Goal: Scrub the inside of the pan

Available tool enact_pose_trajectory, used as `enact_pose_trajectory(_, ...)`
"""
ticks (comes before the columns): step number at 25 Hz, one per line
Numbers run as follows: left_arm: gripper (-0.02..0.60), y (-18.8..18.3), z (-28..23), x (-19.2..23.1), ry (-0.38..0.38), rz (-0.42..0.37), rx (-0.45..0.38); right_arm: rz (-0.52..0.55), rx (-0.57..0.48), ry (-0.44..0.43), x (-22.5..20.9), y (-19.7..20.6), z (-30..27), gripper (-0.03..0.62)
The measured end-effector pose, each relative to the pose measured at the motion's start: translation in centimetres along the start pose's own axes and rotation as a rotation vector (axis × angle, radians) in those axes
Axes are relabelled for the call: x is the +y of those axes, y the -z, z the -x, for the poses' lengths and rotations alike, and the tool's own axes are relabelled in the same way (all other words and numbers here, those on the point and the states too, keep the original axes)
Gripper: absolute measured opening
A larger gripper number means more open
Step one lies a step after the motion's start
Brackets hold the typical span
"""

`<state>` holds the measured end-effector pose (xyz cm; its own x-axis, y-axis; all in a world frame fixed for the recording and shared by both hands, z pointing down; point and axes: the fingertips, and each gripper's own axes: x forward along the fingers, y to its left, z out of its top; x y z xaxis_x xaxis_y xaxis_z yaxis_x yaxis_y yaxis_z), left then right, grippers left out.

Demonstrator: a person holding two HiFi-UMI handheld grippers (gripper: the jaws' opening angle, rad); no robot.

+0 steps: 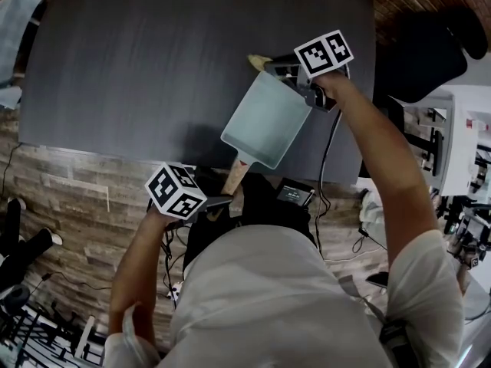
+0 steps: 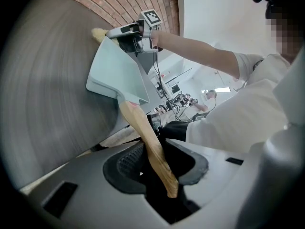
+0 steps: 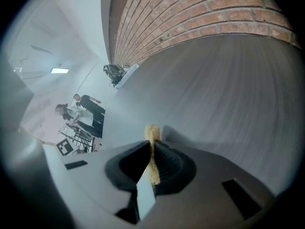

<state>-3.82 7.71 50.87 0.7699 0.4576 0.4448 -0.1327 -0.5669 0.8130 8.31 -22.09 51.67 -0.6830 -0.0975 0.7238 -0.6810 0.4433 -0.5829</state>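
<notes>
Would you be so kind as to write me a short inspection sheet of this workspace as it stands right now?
Surface: dark grey table, matt top.
Job's things: pale green square pan, held tilted over the table's near edge by its wooden handle; yellow sponge at the pan's far corner.
Clutter: nothing seen on the table.
Grippers: left gripper closed on the handle; right gripper closed on the sponge.
Cables: black cable hangs down from the right gripper.
Surroundings: brick wall, wood-look floor, black chair, people standing far off.
</notes>
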Motion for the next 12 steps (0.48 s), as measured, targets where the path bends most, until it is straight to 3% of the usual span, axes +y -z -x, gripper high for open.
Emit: enact_pose_trajectory(12, 0.133, -0.1, 0.2, 0.1, -0.001, -0.009, -0.001, 0.068, -0.046, 0.031, 1.5, -3.7, -1.9, 0.037)
